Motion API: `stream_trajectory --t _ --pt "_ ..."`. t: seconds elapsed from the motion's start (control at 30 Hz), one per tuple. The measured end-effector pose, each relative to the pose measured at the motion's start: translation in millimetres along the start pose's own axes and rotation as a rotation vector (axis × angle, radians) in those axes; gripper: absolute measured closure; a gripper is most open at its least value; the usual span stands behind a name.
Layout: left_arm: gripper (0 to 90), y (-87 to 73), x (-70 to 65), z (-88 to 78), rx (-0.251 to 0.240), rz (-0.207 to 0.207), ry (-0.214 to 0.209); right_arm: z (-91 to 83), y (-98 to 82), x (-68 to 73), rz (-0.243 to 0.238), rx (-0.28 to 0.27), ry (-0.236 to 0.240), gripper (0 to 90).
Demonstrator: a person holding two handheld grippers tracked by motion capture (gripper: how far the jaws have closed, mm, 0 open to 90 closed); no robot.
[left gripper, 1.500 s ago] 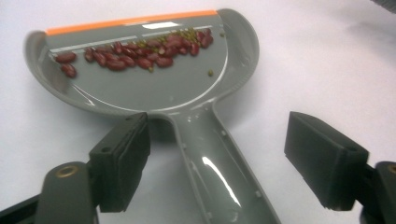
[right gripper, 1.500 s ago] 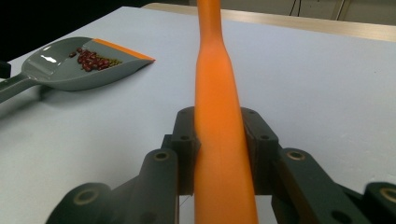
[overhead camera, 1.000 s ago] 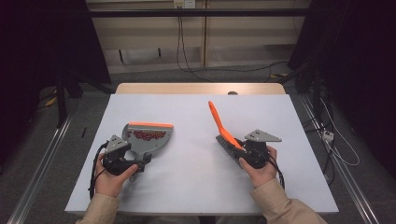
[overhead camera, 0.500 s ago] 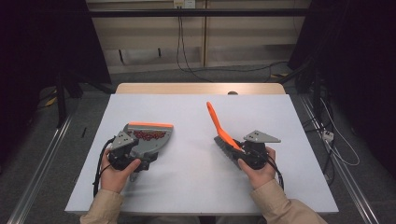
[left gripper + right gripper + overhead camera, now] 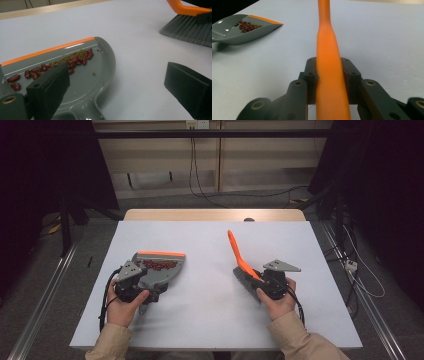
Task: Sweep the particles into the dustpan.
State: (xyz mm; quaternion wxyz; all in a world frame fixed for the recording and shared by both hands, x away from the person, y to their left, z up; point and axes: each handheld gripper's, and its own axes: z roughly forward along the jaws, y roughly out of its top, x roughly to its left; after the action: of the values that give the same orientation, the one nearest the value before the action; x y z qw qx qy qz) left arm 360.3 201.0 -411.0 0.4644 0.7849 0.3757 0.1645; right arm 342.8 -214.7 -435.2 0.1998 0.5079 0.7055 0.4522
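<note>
A grey dustpan (image 5: 167, 276) with an orange lip lies flat on the white table, left of centre. It holds red beans (image 5: 160, 265) and a few small green ones. My left gripper (image 5: 142, 284) sits at the pan's handle end. In the left gripper view its jaws stand wide apart around the pan's neck (image 5: 90, 105) without pressing it, and the beans (image 5: 75, 60) lie near the lip. My right gripper (image 5: 260, 282) is shut on the orange handle of a brush (image 5: 237, 257). The handle (image 5: 327, 37) runs away between the pads, and the grey bristles (image 5: 245, 280) are near the table.
The white table (image 5: 210, 320) has open room between the two hands and toward the far edge. A wooden strip (image 5: 215, 215) borders the far side. Cables and dark stands lie on the floor beyond and to the right.
The brush's handle tip has swung slightly in the right gripper's hold. The dustpan and the left gripper have hardly moved.
</note>
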Motion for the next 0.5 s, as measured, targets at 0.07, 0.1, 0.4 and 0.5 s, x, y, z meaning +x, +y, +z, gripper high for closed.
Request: stream_trajectory --t 0.07,0.1,0.4,0.5 --pt "6.3 -0.2 -0.5 0.8 -0.003 -0.002 0.000 -1.1 -1.3 -4.6 0.008 -0.005 -0.012 70.6" --pt "6.3 -0.2 -0.6 1.0 -0.004 -0.001 -0.003 -1.9 -1.8 -6.0 0.013 -0.006 -0.021 70.4" --pt "6.3 -0.2 0.0 -0.4 -0.006 0.007 0.003 -8.9 -6.5 -11.5 -0.006 -0.014 -0.066 68.9" --pt "6.3 0.0 -0.6 -0.5 -0.008 0.009 -0.001 -9.9 -7.5 -13.5 -0.006 -0.013 -0.066 68.7"
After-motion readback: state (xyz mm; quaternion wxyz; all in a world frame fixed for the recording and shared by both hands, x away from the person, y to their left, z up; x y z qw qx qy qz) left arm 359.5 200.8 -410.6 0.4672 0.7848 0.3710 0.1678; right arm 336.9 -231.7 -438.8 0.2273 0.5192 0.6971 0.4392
